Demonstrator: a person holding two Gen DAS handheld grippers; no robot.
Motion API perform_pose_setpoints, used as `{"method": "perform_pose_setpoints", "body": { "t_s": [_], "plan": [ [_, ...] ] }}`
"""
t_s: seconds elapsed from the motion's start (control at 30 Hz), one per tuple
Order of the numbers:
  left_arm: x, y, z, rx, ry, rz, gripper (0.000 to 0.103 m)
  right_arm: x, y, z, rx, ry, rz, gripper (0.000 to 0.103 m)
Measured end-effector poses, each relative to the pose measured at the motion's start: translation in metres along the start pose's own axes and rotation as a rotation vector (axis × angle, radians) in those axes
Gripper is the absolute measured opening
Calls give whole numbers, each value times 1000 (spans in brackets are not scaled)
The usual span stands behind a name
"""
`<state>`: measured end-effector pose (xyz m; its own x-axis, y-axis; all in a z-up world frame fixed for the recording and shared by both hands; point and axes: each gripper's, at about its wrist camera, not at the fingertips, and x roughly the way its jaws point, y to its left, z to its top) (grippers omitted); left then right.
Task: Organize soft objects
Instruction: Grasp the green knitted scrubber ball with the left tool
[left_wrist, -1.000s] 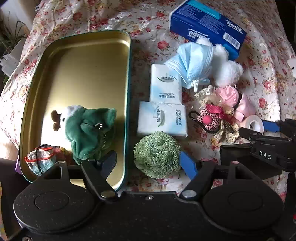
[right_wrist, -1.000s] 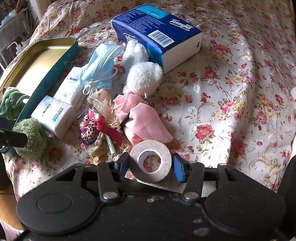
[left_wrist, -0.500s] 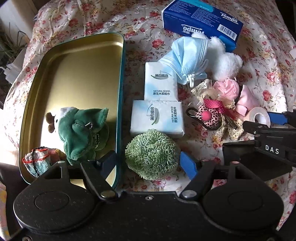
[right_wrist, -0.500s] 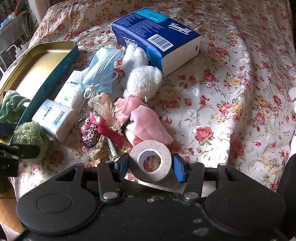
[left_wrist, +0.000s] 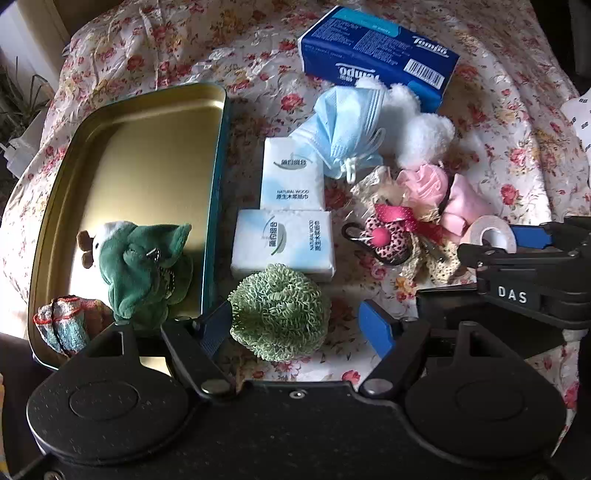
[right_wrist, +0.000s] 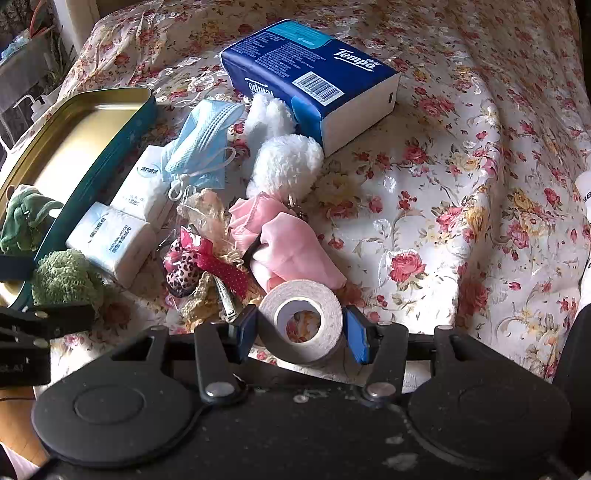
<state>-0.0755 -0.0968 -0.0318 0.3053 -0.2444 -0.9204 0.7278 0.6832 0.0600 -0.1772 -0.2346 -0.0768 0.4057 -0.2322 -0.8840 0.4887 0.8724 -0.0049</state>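
The desk itself is hidden under a floral cloth (right_wrist: 461, 184). In the left wrist view, the left claw's (left_wrist: 295, 325) black body covers the near corner of the gold tin tray (left_wrist: 147, 155) and the lower part of a small knitted item (left_wrist: 62, 321). The right claw (left_wrist: 517, 254) blocks part of the tape roll (left_wrist: 491, 236) there. A white fluffy toy (right_wrist: 284, 166) lies partly behind the blue face mask (right_wrist: 199, 147). At the right edge, a white packet (left_wrist: 580, 114) is cut off, its print too small to read.

tray's far half (left_wrist: 147, 147) bare, floral cloth (right_wrist: 461, 184) open rightward
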Motion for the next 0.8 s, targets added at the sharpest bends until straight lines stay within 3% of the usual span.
{"method": "perform_pose_setpoints", "body": {
  "t_s": [0.13,0.5,0.57,0.6,0.8],
  "plan": [
    [2,8,1,-40,17,-29,71,0,0,0,0,-1,-1,50],
    [24,11,4,-60,73,27,72,-5,1,-3,5,-10,11,50],
    [31,10,4,-68,104,13,65,-5,1,-3,3,-13,9,50],
    [33,10,4,-73,112,6,57,-6,1,-4,4,-17,7,50],
    [16,7,6,-72,55,-79,55,-12,-6,-4,31,-47,15,50]
  ]
}}
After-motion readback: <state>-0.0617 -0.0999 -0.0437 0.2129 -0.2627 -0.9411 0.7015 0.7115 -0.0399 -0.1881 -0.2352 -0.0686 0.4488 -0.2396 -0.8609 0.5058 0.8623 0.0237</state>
